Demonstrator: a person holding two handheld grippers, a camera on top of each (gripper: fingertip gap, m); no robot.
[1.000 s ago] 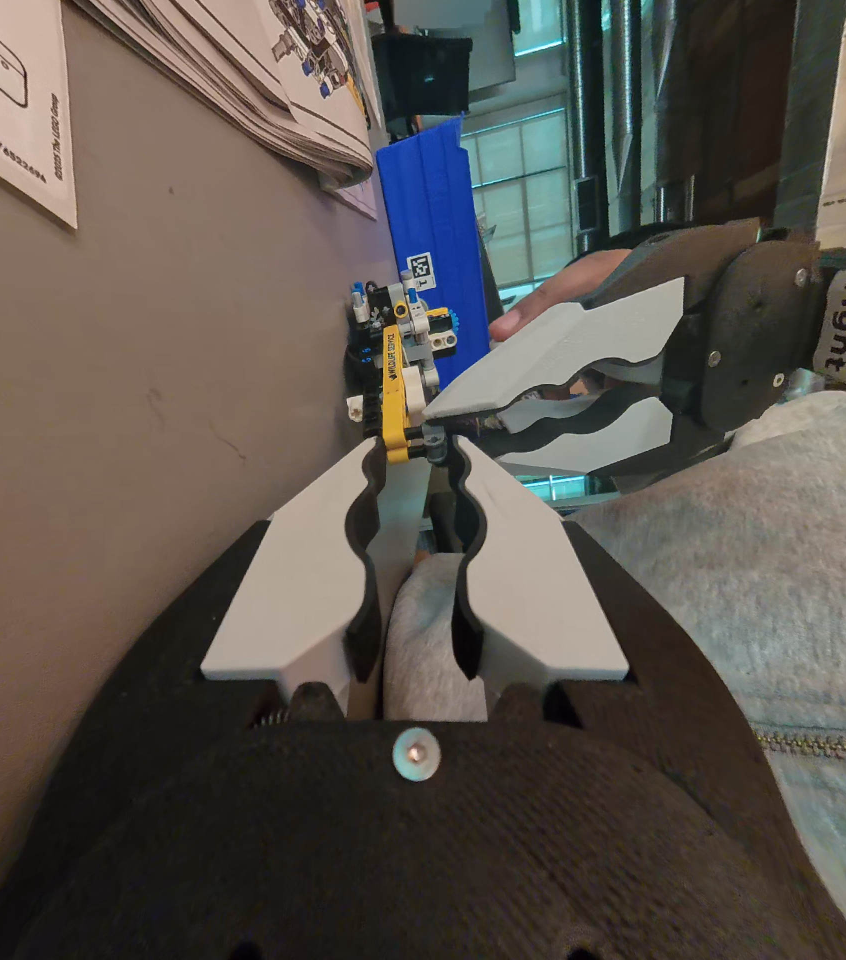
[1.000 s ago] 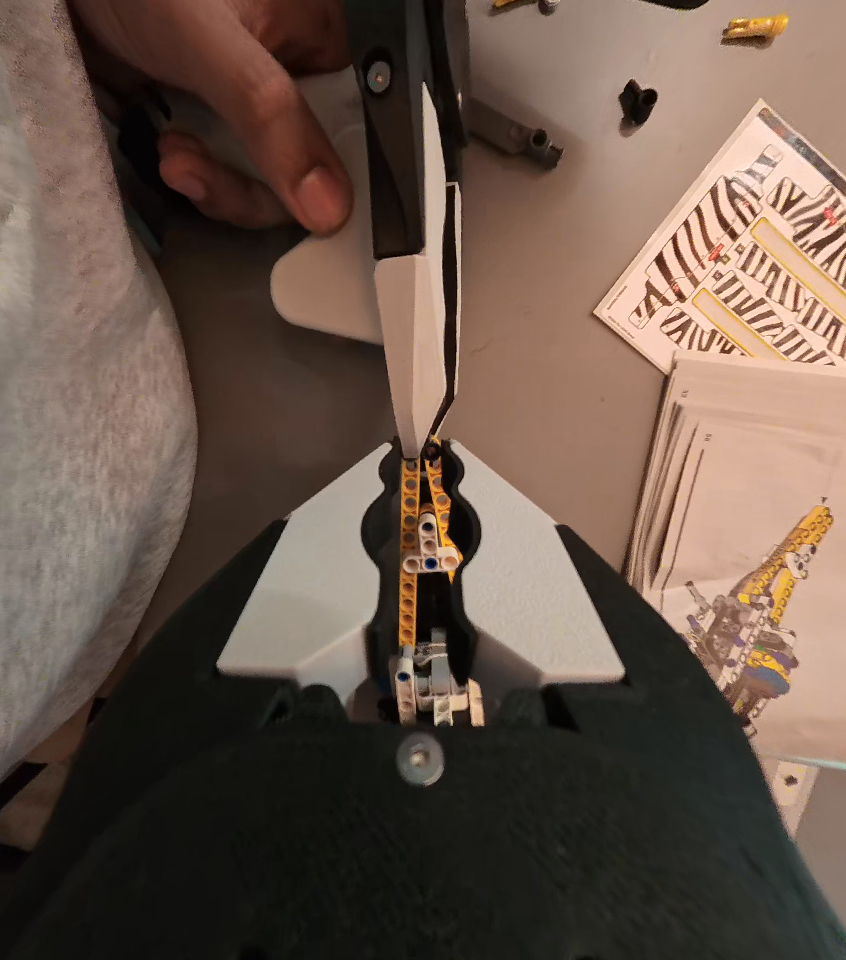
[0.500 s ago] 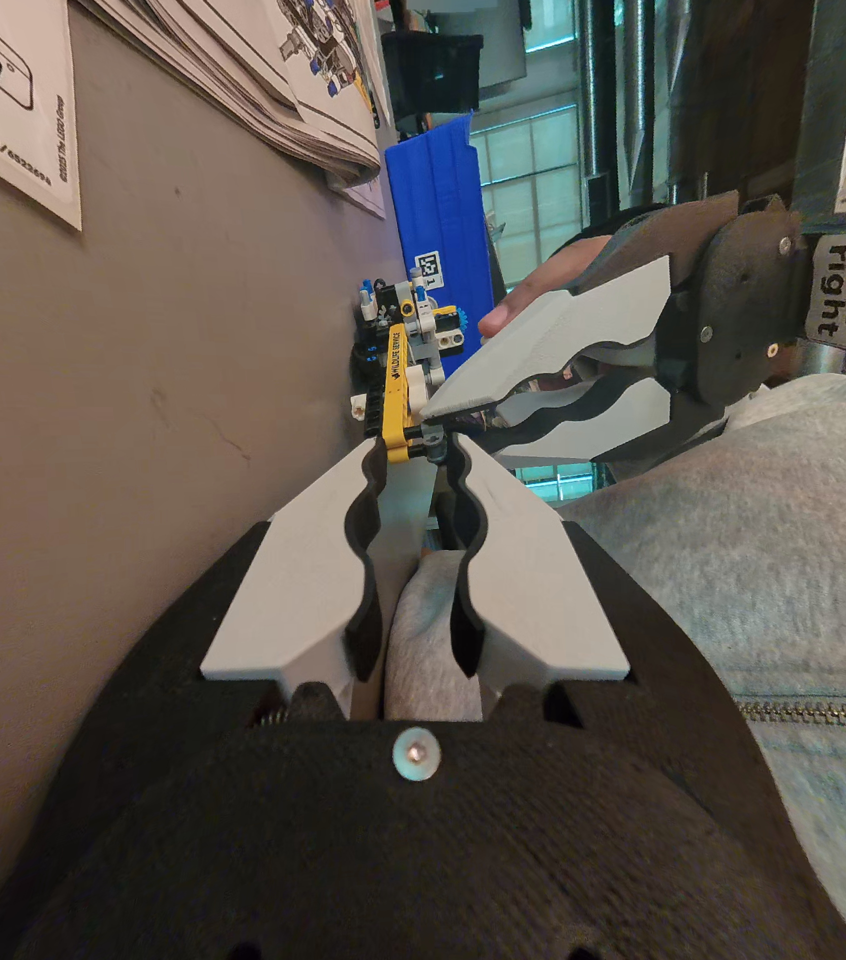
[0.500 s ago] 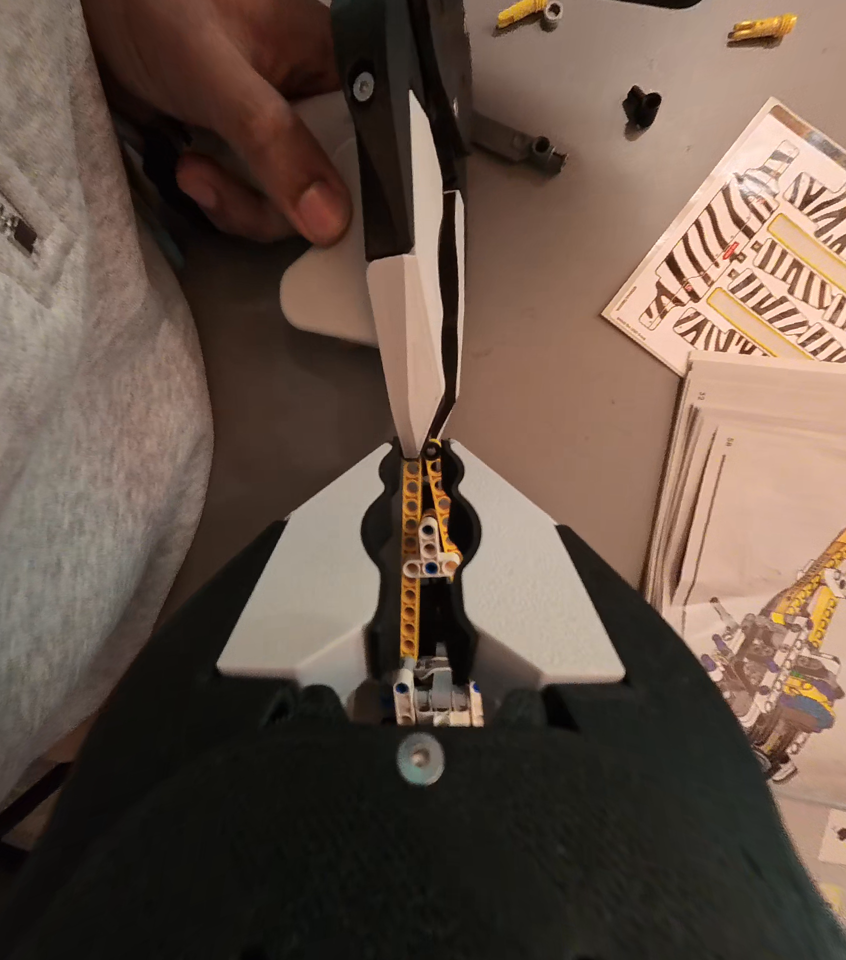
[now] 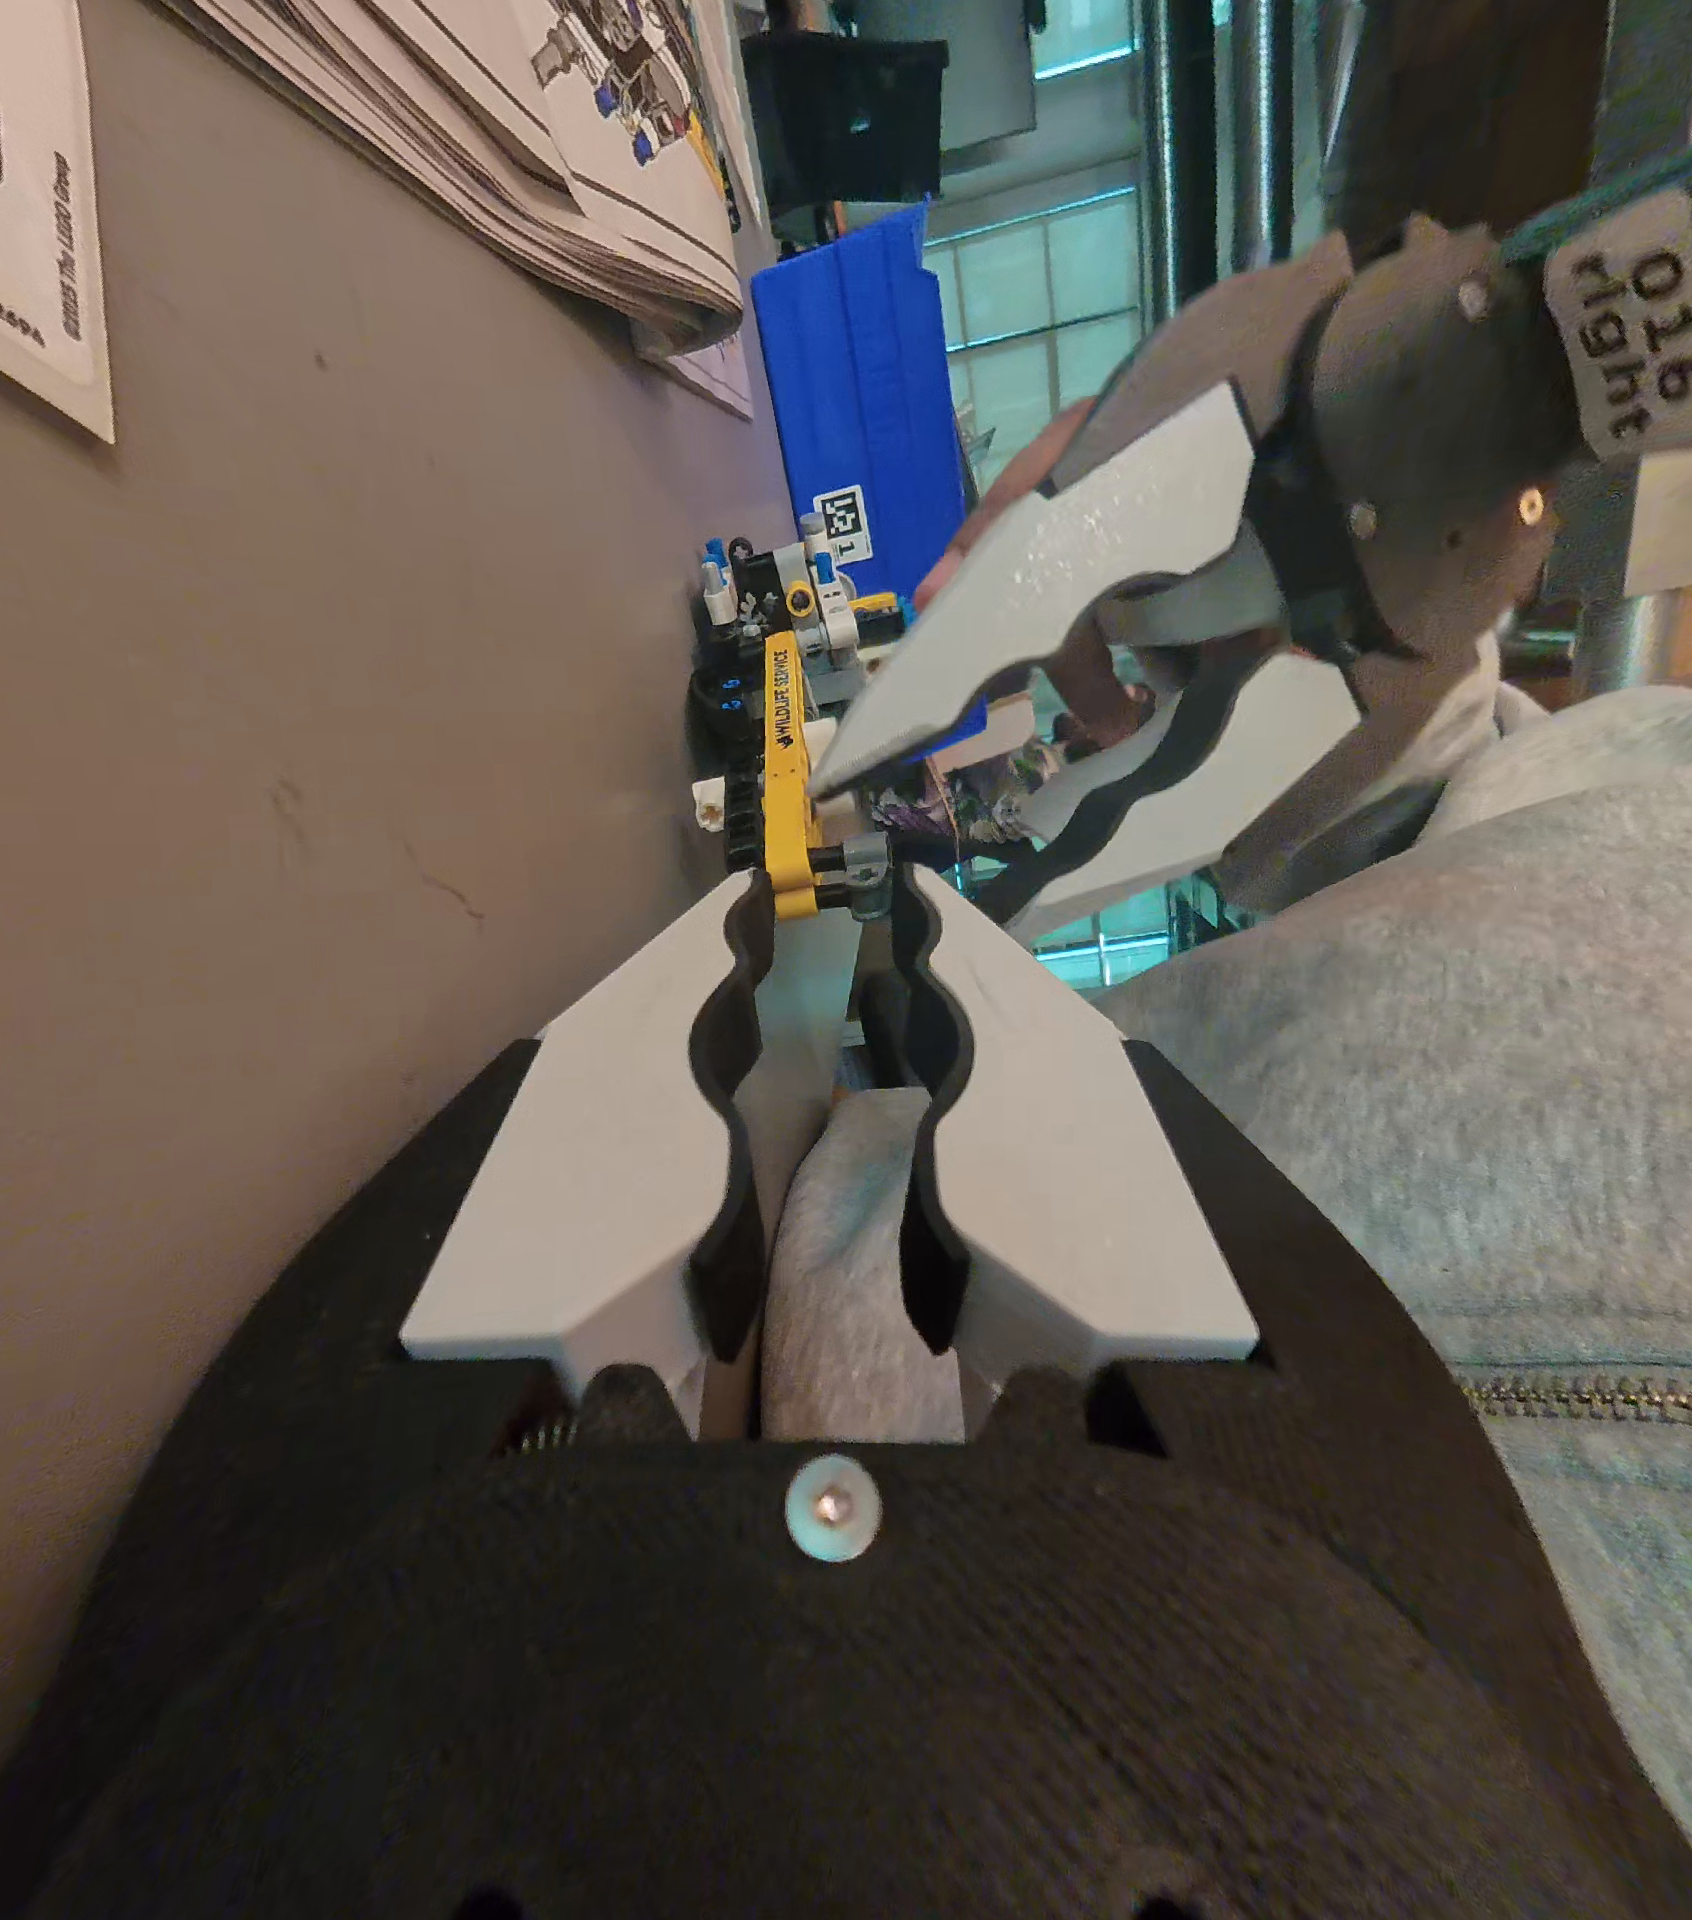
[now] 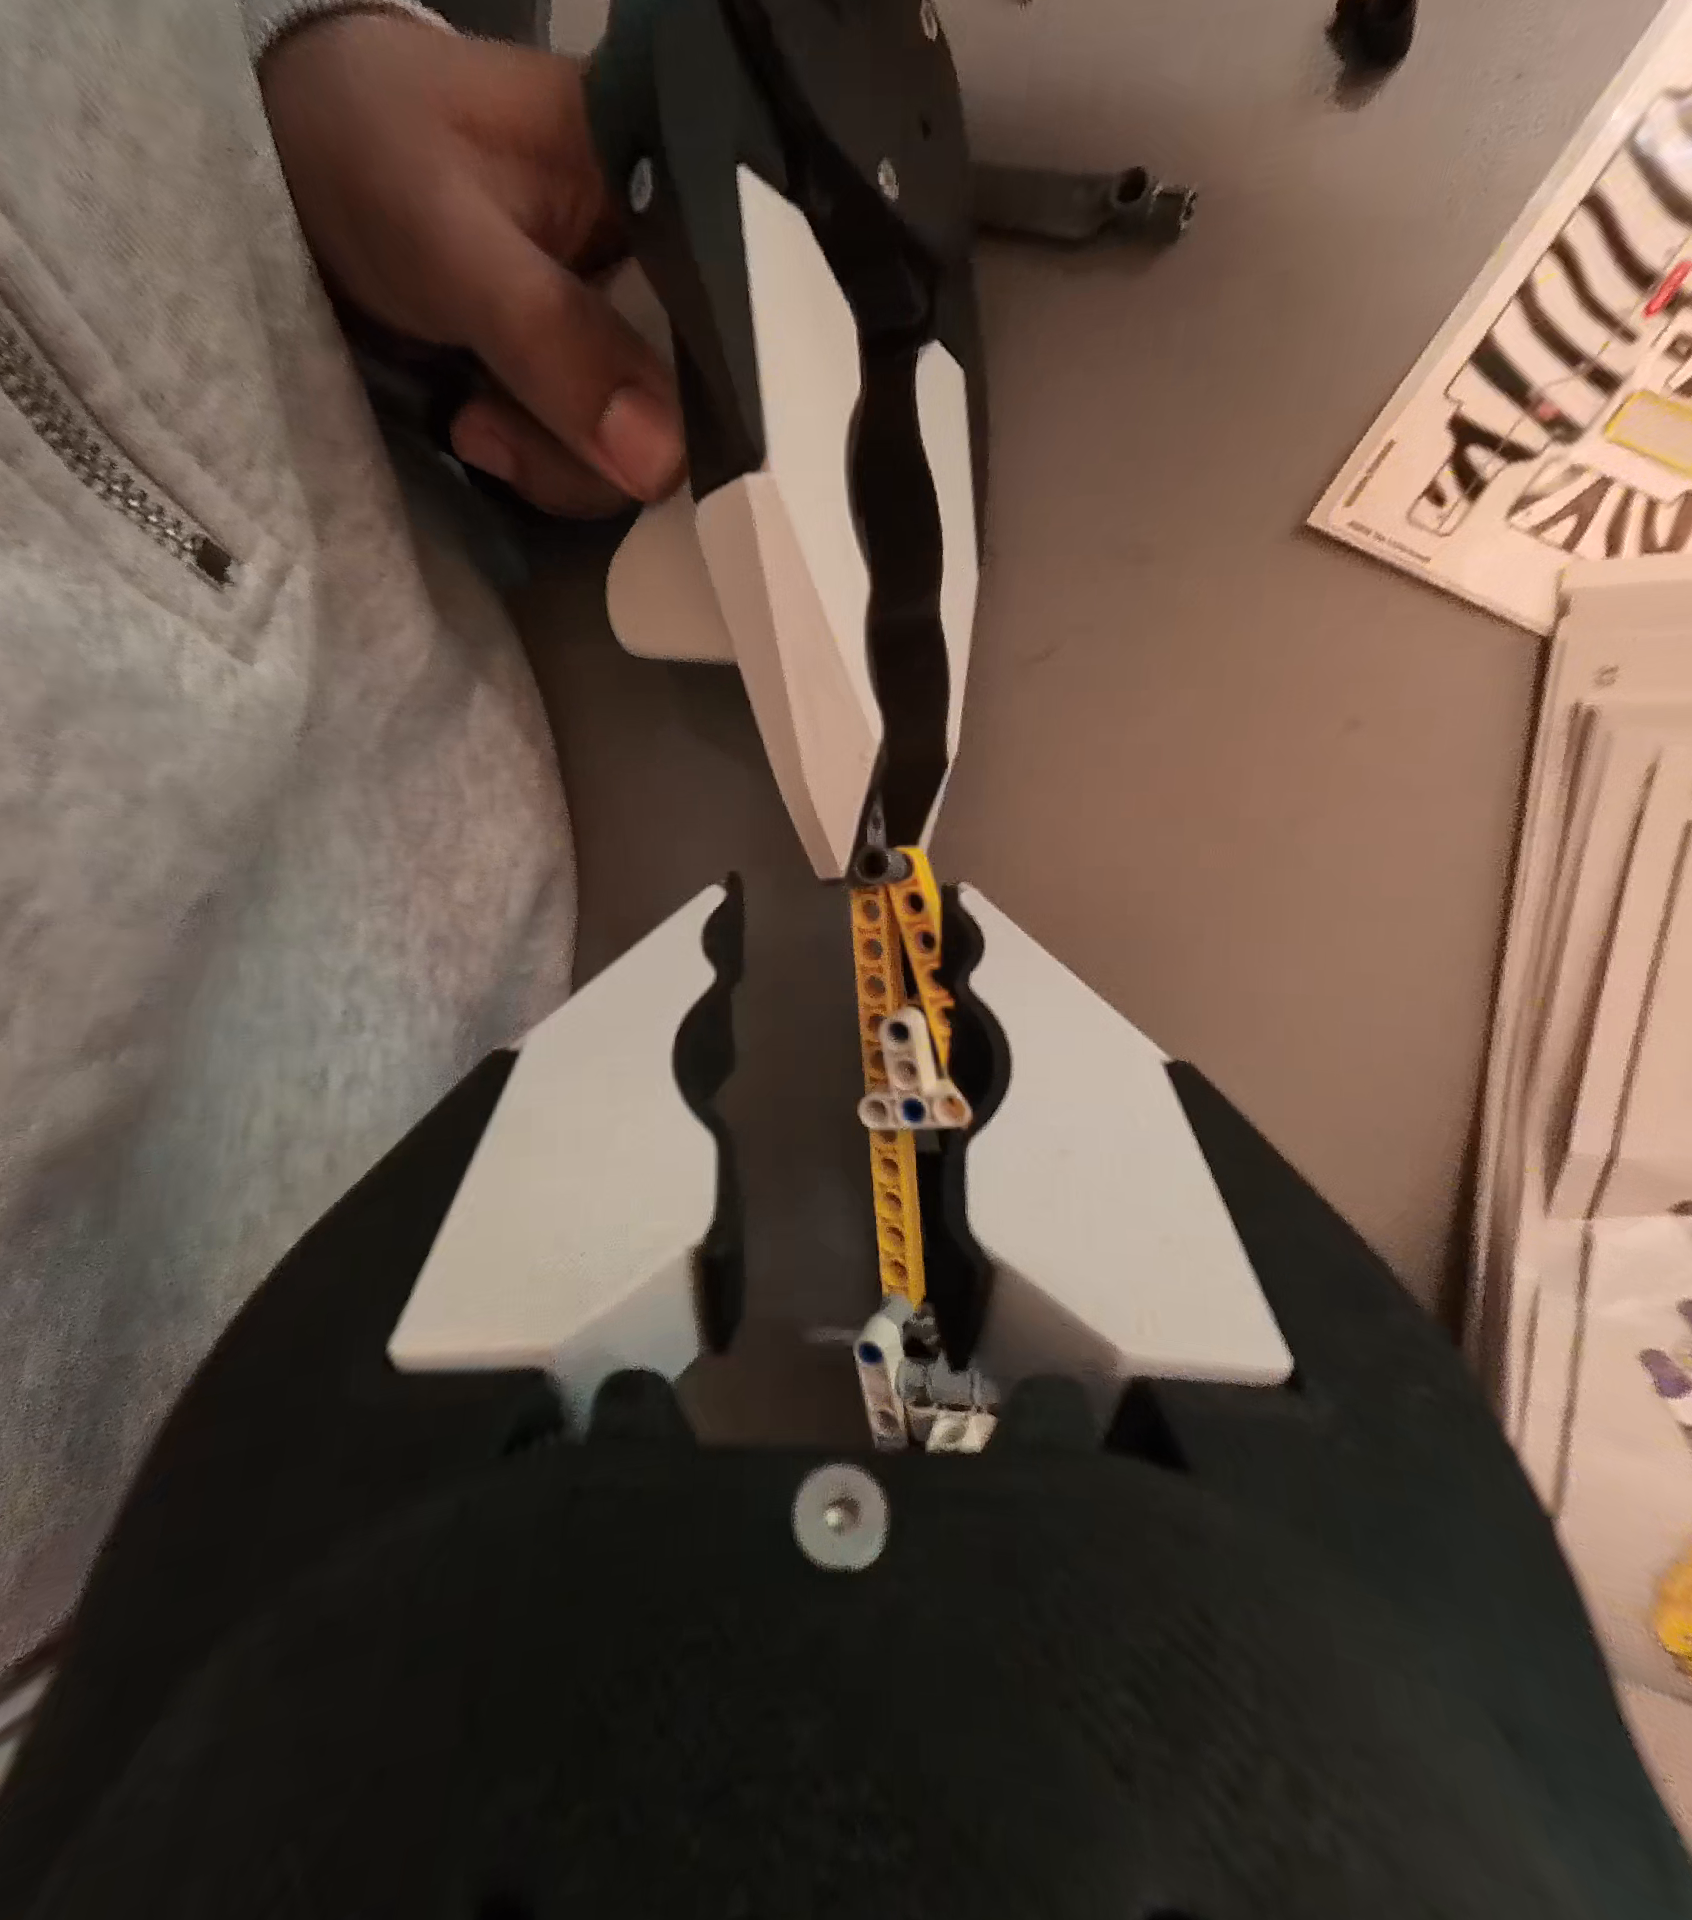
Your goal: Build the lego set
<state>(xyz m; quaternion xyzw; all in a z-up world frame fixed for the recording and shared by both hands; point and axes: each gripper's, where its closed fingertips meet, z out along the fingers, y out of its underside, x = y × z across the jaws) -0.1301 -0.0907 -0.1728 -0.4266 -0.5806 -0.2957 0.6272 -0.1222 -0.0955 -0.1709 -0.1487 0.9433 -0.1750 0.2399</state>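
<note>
While left gripper [image 5: 826,899] jaws clamp lego model [image 6: 892,1081] (end-on) | right gripper [image 6: 847,904] jaws apart

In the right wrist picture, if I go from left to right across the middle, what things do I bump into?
Grey zip-up sweater → yellow lego model held at its tip by the left gripper → instruction booklet.
</note>
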